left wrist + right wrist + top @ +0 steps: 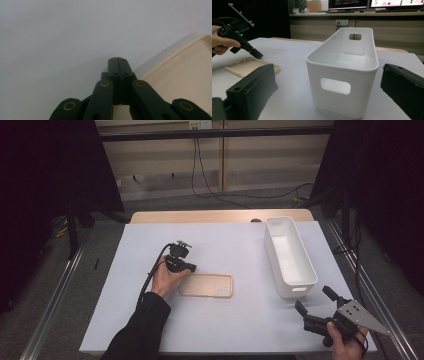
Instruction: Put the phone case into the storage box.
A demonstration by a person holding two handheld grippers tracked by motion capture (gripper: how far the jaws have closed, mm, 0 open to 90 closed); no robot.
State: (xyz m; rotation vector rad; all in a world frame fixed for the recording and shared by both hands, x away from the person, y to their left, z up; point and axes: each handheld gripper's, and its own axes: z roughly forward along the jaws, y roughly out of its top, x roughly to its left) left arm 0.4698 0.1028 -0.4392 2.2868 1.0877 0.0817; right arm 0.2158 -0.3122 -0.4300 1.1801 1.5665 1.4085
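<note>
A beige phone case lies flat, hollow side up, in the middle of the white table top. My left gripper points down at the case's left end, jaws shut with nothing between them. In the left gripper view the closed tips are over the white surface just beside the case's edge. My right gripper is held near the front right corner, jaws open and empty. Its view looks between the jaws at the white bin, with the case to the left.
The long white bin with handle cut-outs stands empty at the right of the table. A wooden strip runs along the far edge. Metal rails flank both sides, and cables lie on the floor behind.
</note>
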